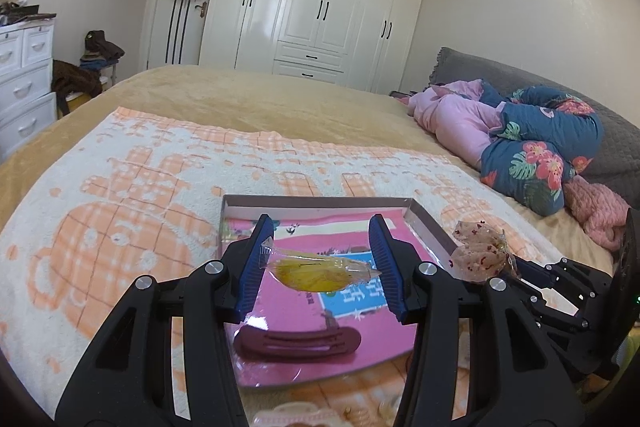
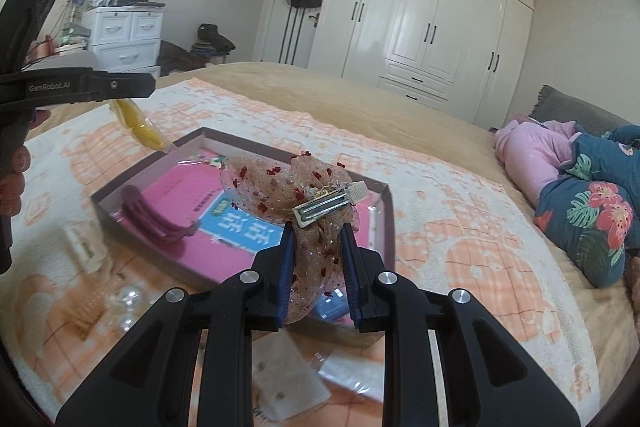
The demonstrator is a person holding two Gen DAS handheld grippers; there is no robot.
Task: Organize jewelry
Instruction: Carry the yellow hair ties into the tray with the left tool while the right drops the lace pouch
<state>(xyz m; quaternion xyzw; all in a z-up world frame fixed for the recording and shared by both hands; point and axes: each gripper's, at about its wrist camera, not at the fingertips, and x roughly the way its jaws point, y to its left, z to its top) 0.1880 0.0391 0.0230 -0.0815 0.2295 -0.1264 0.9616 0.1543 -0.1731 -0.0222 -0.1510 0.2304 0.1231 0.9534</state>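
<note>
1. The left gripper (image 1: 322, 267) has its jaws partly closed on a yellow clip (image 1: 316, 273), long axis crosswise, above the tray (image 1: 430, 227).
2. The right gripper (image 2: 316, 267) has its jaws clamped tight on a mesh bow (image 2: 288, 187), over the tray's near edge.
3. Both loads hang over the tray on the bed; each needs only lowering.

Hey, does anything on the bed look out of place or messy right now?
A few pieces lie loose on the blanket outside the tray: clear beads, a pale clip and small plastic packets. Only the maroon hair clip sits inside. Nothing looks broken.
</note>
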